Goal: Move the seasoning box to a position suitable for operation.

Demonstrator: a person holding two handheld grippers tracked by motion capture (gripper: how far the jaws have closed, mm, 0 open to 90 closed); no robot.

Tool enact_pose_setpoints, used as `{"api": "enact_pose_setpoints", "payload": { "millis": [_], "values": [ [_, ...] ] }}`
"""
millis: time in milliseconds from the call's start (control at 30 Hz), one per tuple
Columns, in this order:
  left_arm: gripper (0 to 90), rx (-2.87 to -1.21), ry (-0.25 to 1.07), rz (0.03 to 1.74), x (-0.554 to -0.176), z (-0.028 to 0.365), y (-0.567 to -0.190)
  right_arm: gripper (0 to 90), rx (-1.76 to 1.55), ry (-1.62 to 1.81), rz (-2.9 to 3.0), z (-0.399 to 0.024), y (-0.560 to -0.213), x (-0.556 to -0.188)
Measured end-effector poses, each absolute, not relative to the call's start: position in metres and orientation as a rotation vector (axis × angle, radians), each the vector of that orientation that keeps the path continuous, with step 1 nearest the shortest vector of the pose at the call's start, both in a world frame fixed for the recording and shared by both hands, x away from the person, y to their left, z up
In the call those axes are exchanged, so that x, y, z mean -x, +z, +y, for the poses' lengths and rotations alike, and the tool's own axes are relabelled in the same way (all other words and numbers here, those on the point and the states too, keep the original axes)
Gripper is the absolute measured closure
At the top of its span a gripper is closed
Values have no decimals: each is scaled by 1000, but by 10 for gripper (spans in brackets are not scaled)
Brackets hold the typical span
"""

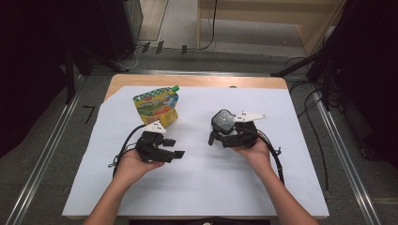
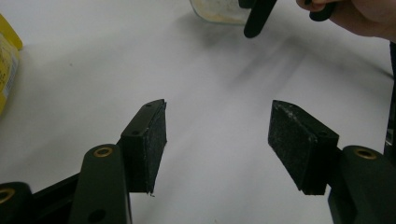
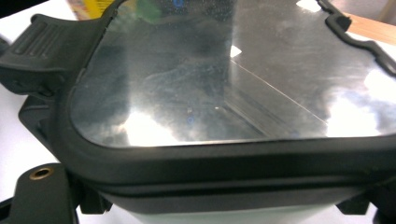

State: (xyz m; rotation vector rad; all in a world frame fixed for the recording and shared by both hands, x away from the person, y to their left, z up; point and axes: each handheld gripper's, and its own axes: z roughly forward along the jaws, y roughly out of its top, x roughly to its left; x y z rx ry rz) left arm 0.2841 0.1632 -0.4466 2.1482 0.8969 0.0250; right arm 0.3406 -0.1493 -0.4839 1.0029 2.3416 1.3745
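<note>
A small clear container with a black-rimmed, latched lid (image 1: 224,119) sits between the jaws of my right gripper (image 1: 222,126), which is shut on it right of the table's middle. In the right gripper view the glossy lid (image 3: 210,84) is very close, with the jaws flanking its lower corners. My left gripper (image 1: 174,147) rests in the left hand at centre left, open, with bare white sheet between its pads (image 2: 152,140). The container (image 2: 215,11) shows at the top of that view. A yellow-green spouted pouch (image 1: 157,107) lies just behind the left gripper.
A white sheet (image 1: 202,187) covers most of the wooden table (image 1: 187,80). Metal rails run along both sides of the table. Dark equipment and cables (image 1: 309,93) stand on the floor to the right and at the back left.
</note>
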Motion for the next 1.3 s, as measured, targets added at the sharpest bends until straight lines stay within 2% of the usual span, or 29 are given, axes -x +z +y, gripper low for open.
{"api": "enact_pose_setpoints", "payload": {
  "millis": [567,1300],
  "values": [
    [380,-2143,15,881,-289,163,-445,158,-874,1353,2490,-106,-498,-311],
    [409,-2147,31,849,-287,162,-445,156,-783,1283,2502,-100,-506,-301]
  ]
}}
